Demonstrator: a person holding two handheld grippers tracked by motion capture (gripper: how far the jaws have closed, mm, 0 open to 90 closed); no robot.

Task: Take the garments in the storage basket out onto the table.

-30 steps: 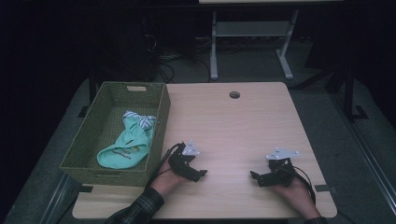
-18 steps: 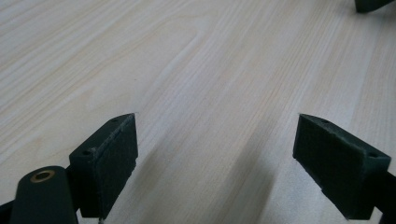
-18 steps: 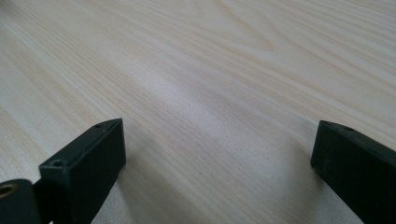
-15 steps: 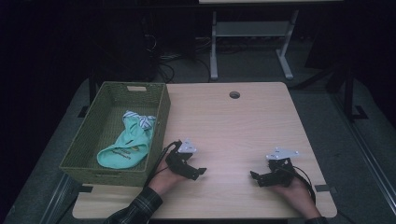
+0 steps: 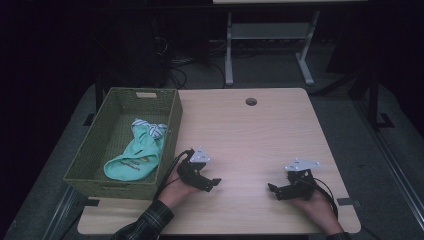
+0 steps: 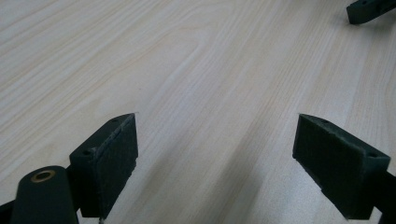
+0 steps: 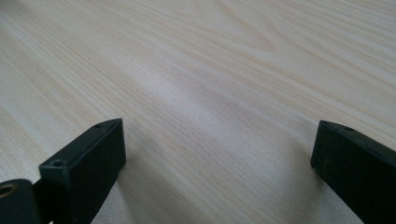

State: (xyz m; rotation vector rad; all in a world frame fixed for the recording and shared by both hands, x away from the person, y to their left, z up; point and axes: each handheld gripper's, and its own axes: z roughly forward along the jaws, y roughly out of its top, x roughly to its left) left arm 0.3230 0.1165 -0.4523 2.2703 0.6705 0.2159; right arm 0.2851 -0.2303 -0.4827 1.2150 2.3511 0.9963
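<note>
My left claw (image 5: 214, 182) and right claw (image 5: 272, 189) both rest spread open and empty on the pale wooden worktop (image 5: 250, 135). The mint-green cloth garment (image 5: 135, 155) lies in the olive woven basket (image 5: 170, 135) just left of my left claw, so the work looks either finished or not begun. Bare worktop lies ahead, its near edge close behind.

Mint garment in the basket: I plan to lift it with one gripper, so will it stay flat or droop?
The garment lies crumpled, so it is probably soft and would droop. It looks thin, likely light. Pushed, it may bunch against the basket wall.
</note>
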